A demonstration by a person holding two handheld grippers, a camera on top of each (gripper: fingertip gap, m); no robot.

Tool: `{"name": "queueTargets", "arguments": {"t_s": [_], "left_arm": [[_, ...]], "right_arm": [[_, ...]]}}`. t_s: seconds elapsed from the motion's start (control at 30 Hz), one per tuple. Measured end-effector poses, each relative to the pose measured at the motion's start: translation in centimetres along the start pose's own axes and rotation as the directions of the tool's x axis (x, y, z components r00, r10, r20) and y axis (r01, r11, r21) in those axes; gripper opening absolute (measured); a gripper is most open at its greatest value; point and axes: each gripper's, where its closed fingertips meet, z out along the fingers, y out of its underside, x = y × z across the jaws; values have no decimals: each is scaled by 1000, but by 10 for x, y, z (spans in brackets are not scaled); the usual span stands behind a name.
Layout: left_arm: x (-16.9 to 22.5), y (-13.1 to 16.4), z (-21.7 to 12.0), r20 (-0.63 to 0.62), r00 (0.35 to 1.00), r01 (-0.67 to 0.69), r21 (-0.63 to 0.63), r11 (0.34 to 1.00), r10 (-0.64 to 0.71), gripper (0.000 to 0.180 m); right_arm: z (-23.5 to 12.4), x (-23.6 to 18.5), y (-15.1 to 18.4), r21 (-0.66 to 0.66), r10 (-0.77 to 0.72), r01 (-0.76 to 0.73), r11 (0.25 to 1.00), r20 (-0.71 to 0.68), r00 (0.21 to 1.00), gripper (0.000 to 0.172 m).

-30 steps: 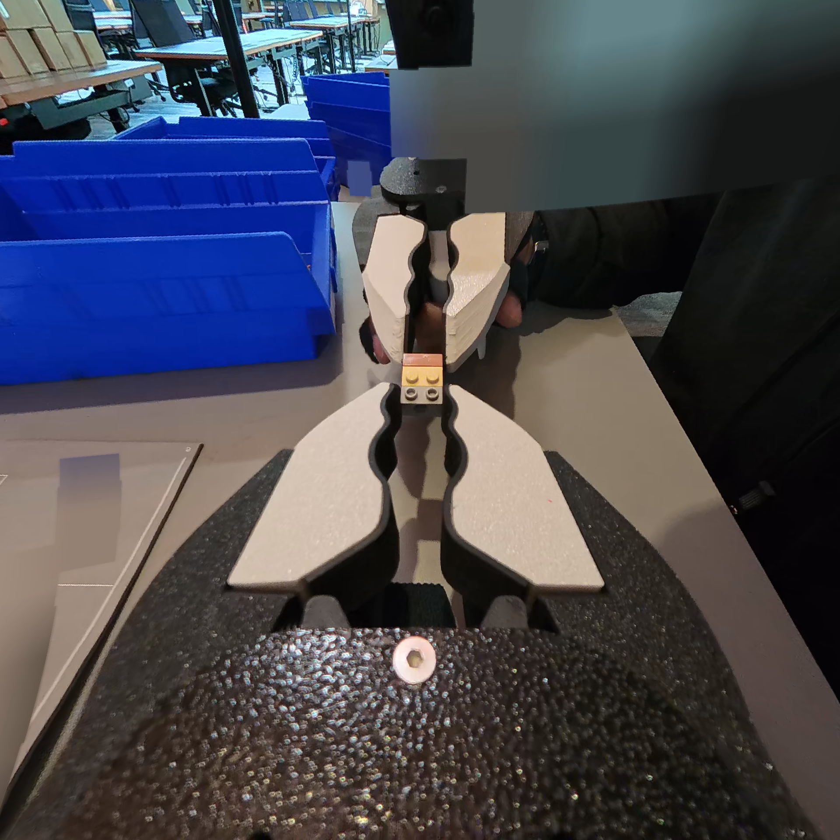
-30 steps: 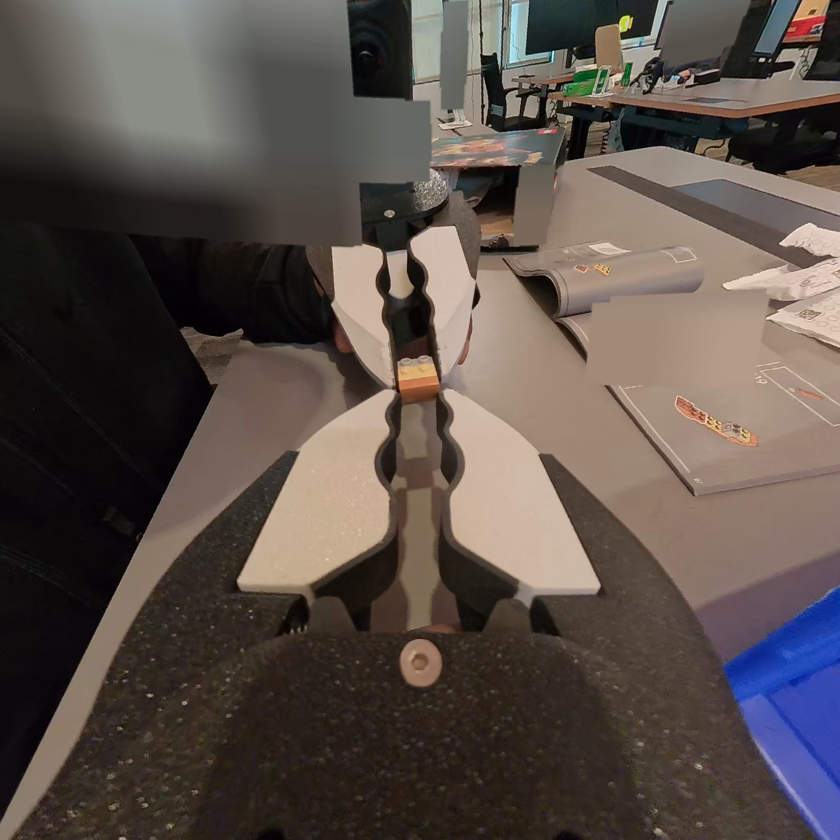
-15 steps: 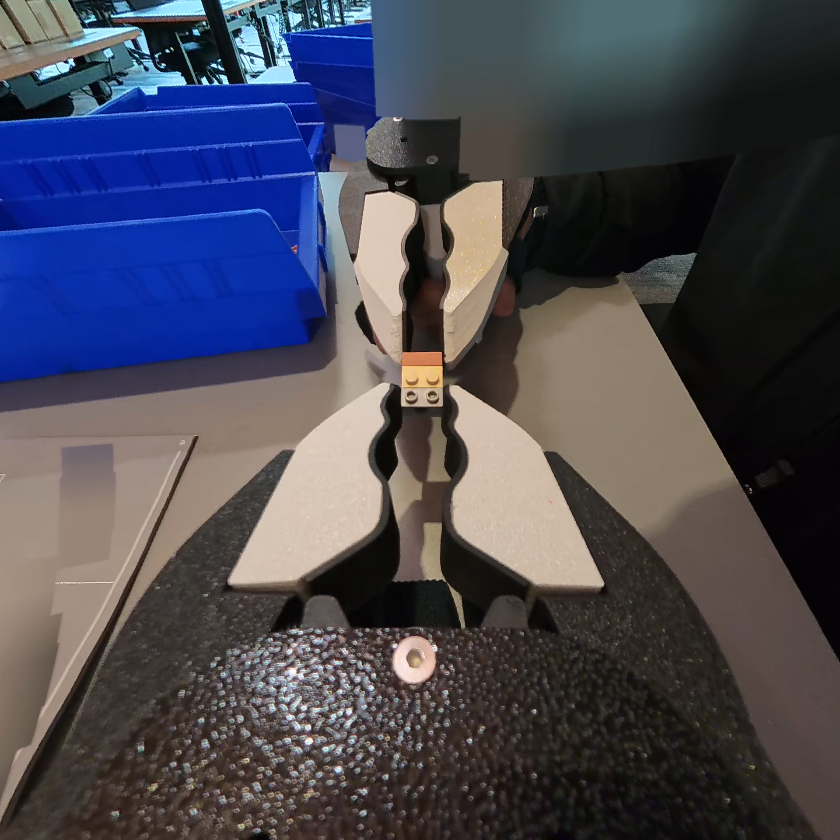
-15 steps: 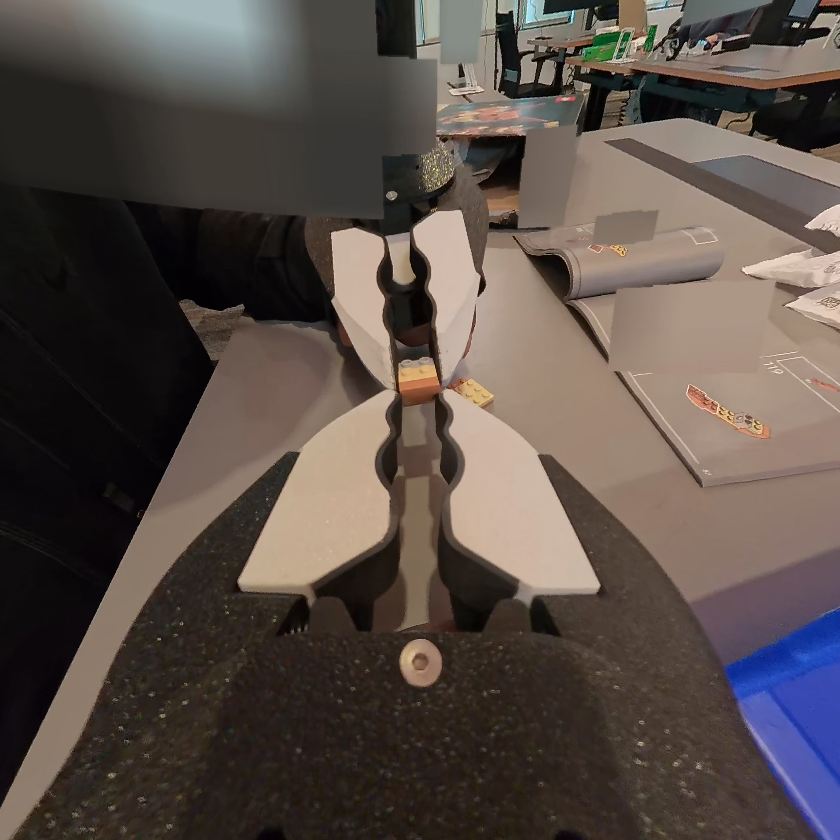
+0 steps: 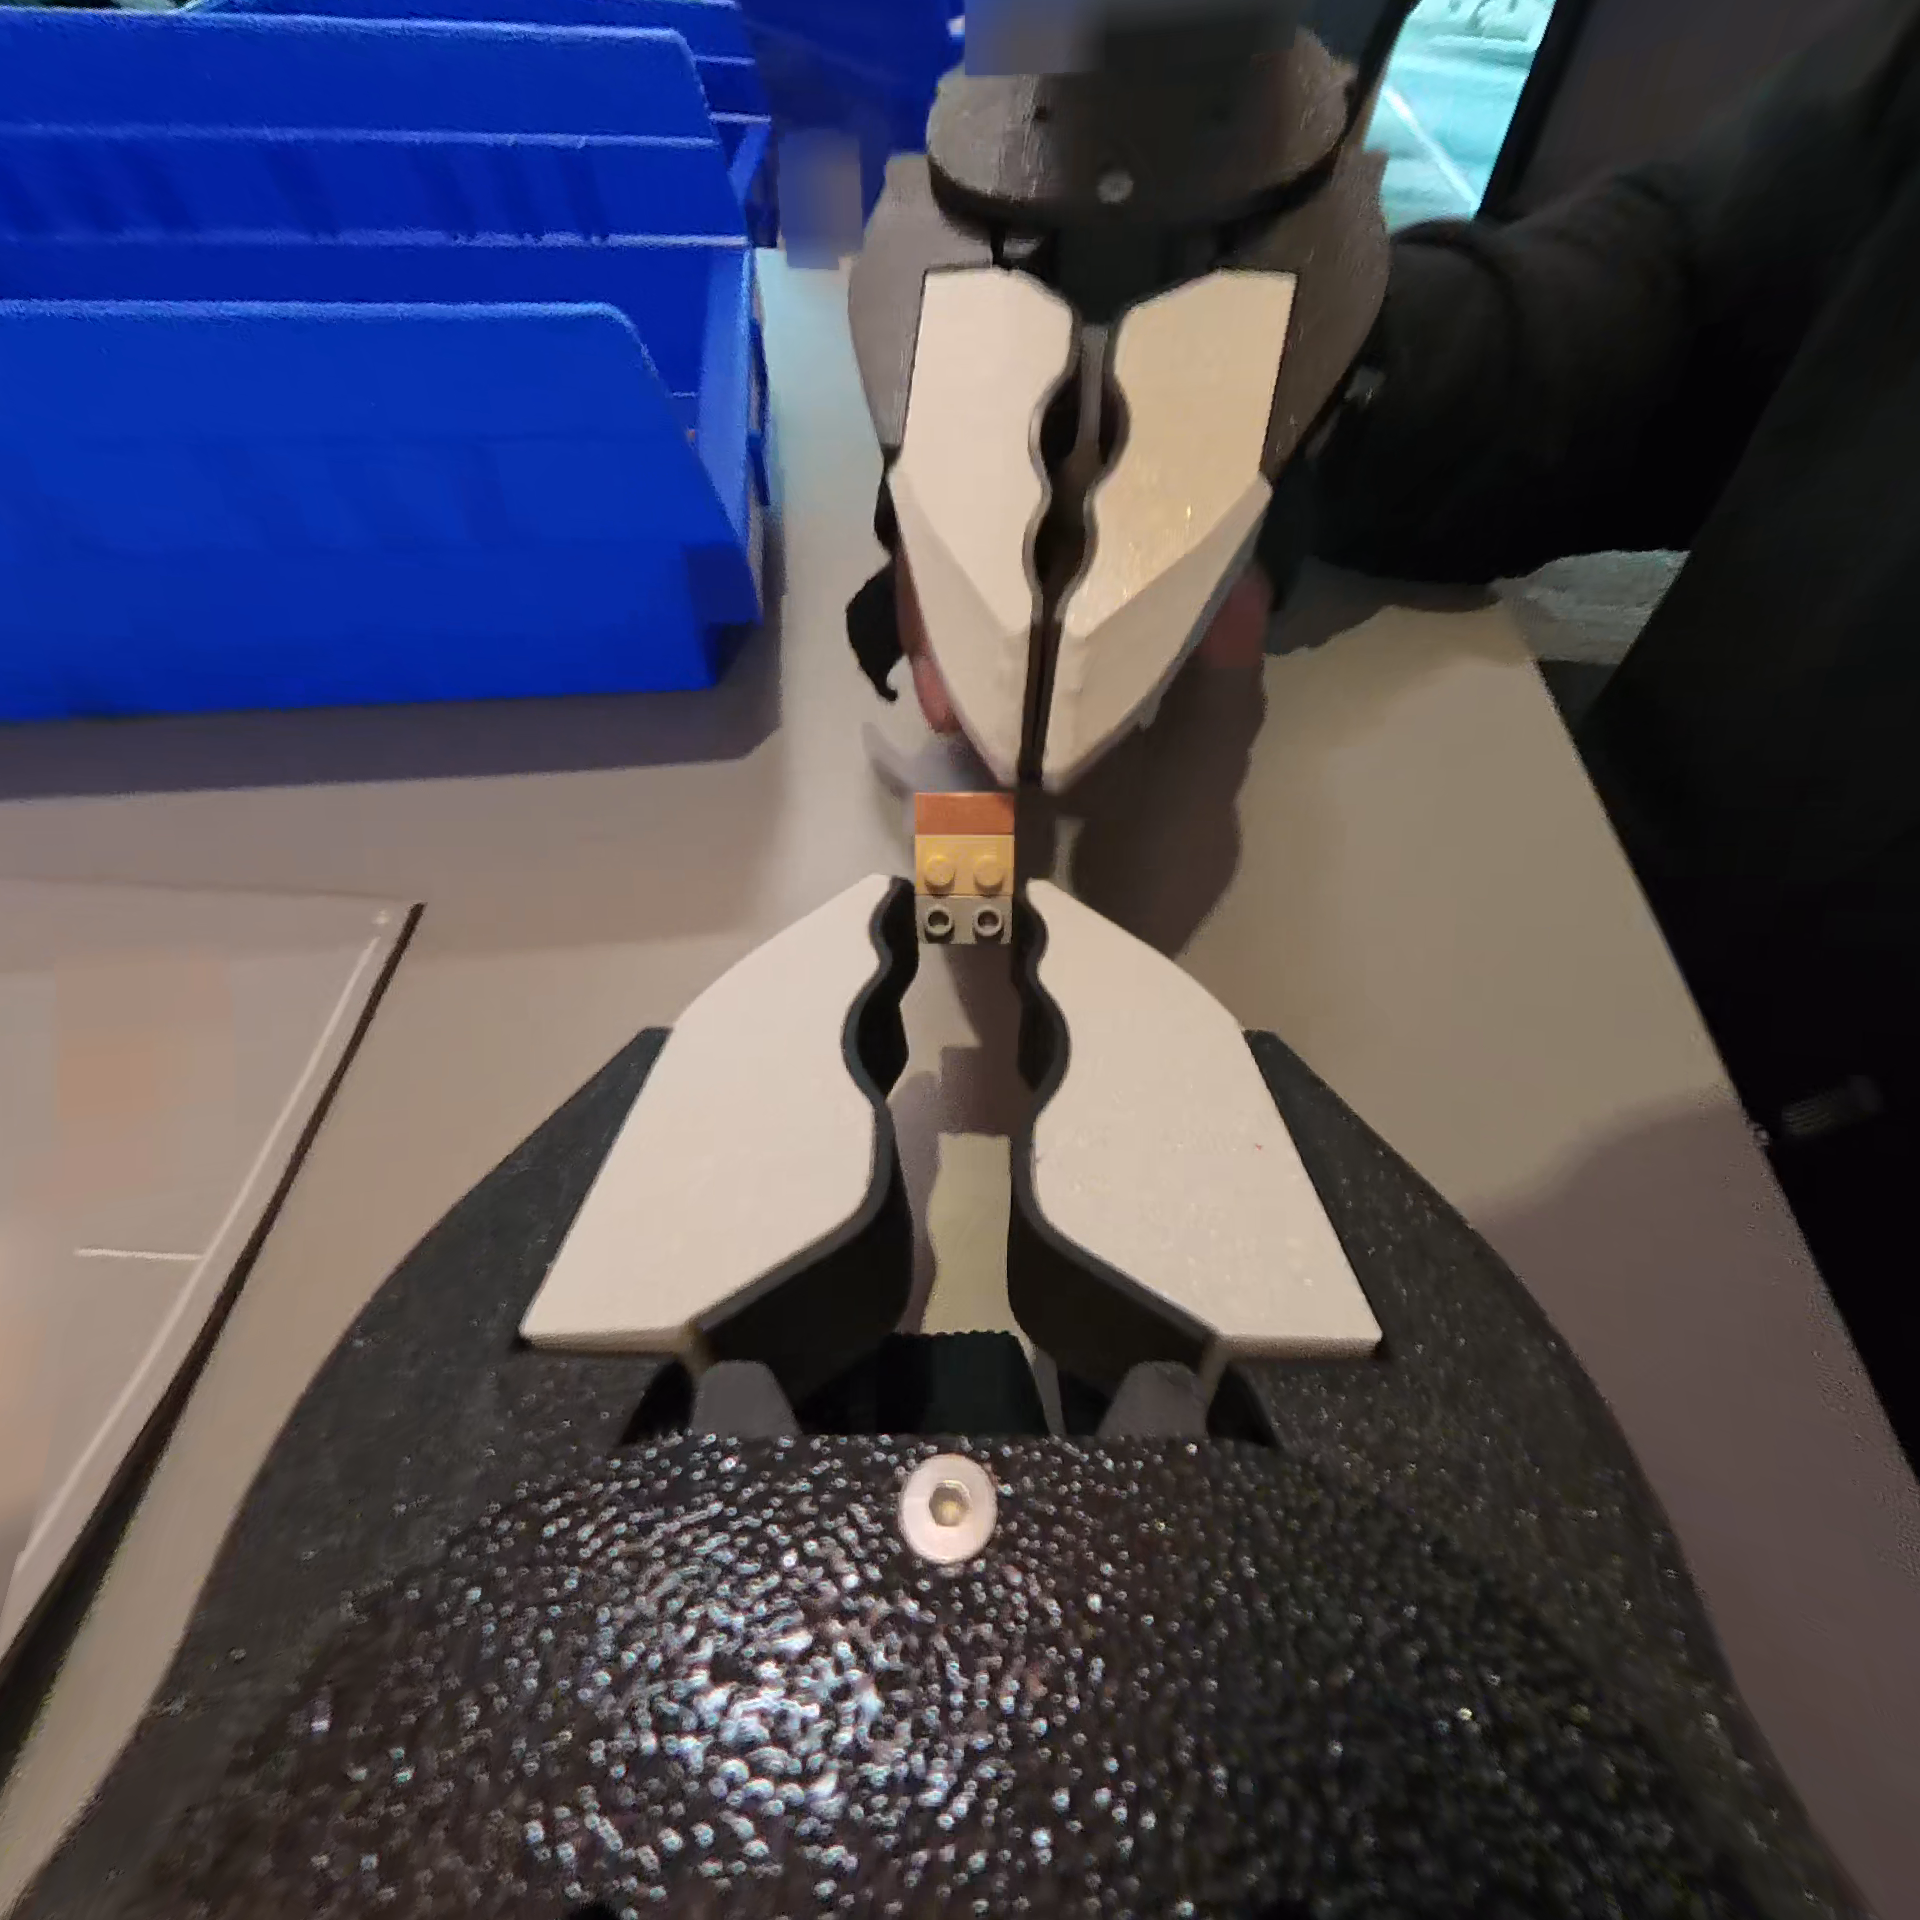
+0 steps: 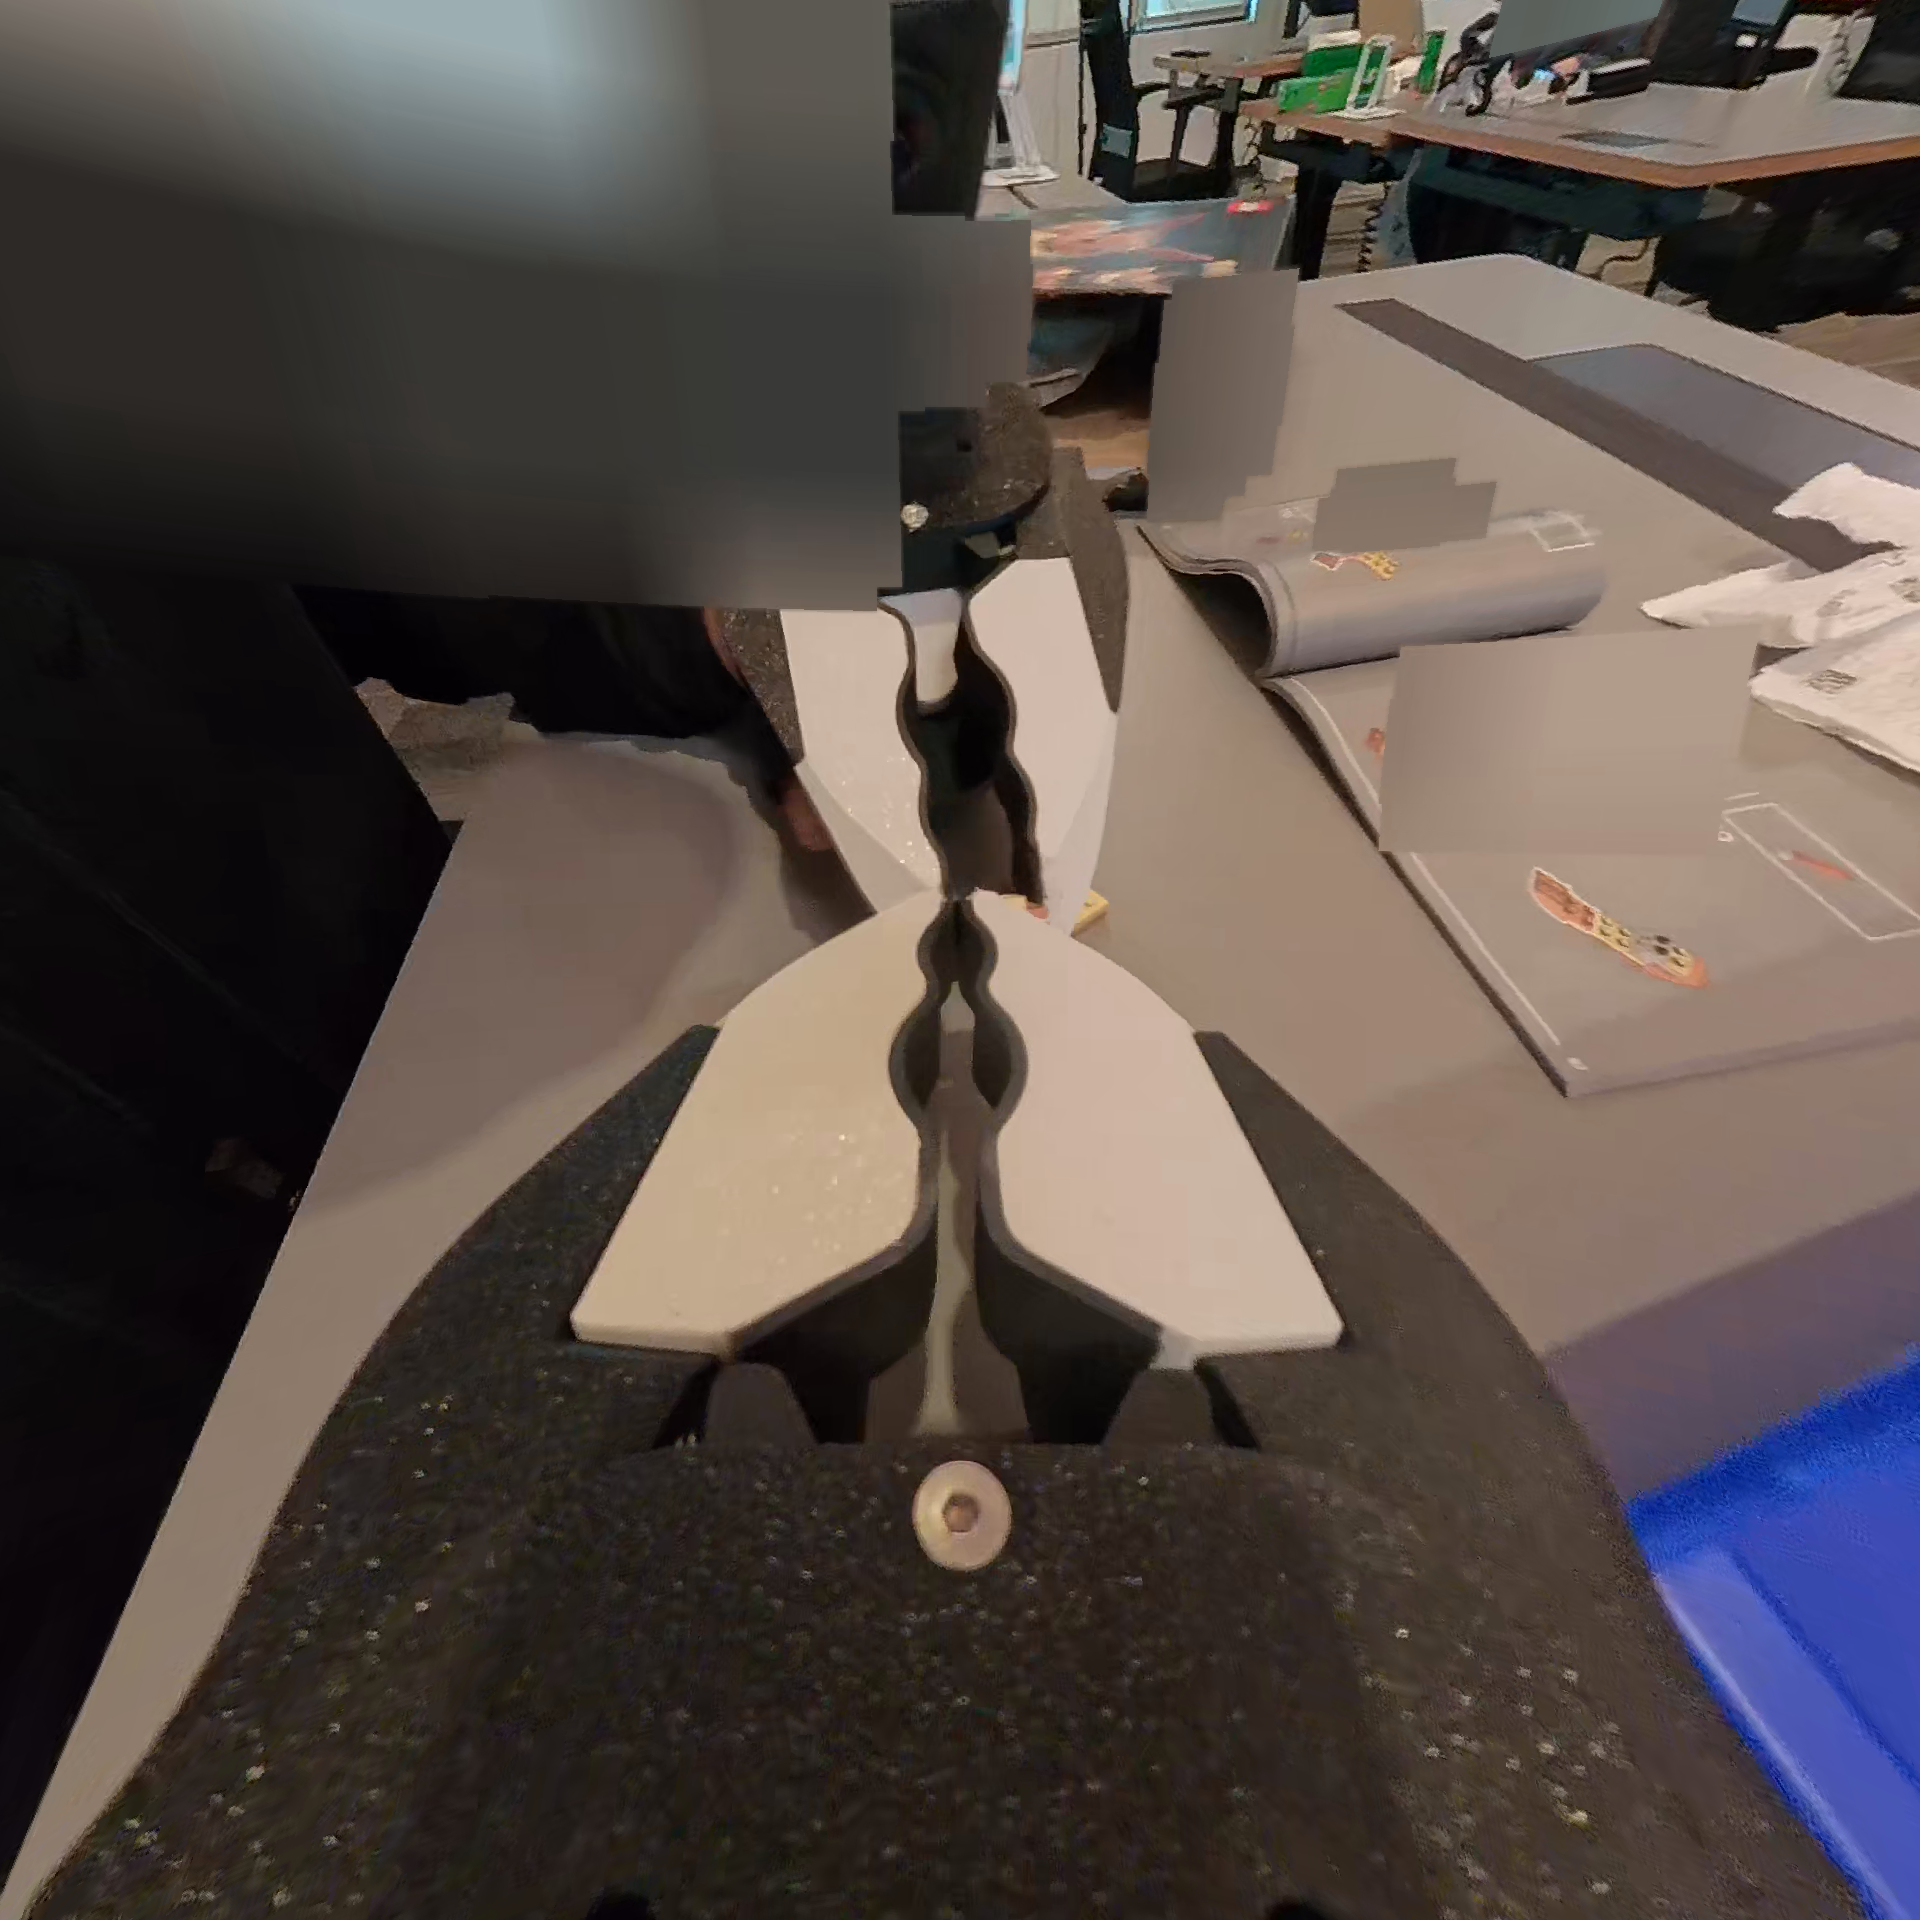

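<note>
Left tool (image 5: 964, 914) is gripping a small stack of bricks (image 5: 964, 868) at its fingertips, both pads pressing on the grey bottom piece, with a tan studded piece and an orange-brown piece on top sticking out ahead of the tips. Right tool (image 6: 954, 909) is pointing back at it from just ahead, its fingers (image 6: 831, 1122) closed together with nothing between them; in the left wrist view its tips (image 5: 1023, 764) are hanging just above and slightly right of the stack, whether touching cannot be told. Both tools are hovering over a grey desk (image 5: 1351, 831). Blue bins (image 5: 364, 468) are standing to the left of the left tool, and a flat grey sheet (image 5: 156, 1091) is lying nearer on the same side. To the right of the right tool an open booklet (image 6: 1558, 914) is lying on the desk, with crumpled white paper (image 6: 1849, 582) beyond it, and a small yellow piece (image 6: 1096, 912) is lying on the desk just past its tips. A person's dark sleeve (image 5: 1558, 364) is showing behind the right tool.
</note>
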Motion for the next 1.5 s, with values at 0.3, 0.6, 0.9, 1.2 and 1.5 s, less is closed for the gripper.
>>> {"name": "queueTargets", "arguments": {"t_s": [0.3, 0.6, 0.9, 1.2, 1.5], "left_arm": [[1, 2, -2, -3, 1000, -4, -29, 1000, 4, 17], [10, 5, -1, -13, 996, -89, -95, 992, 88, 17], [6, 9, -1, 18, 997, -69, -134, 988, 73, 16], [5, 11, 0, 23, 998, -62, -143, 988, 66, 16], [4, 14, 0, 18, 997, -75, -140, 987, 78, 16]], "right_arm": [[-1, 6, 8, -47, 6, -7, 999, -17, 1000, 15], [5, -2, 15, -69, 5, -2, 998, 38, 999, 16], [9, 1, 18, -81, -20, 20, 996, 1, 1000, 16], [11, 3, 19, -83, -35, 34, 996, -17, 999, 16], [12, 4, 21, -93, -21, 19, 995, -25, 999, 16]]}}
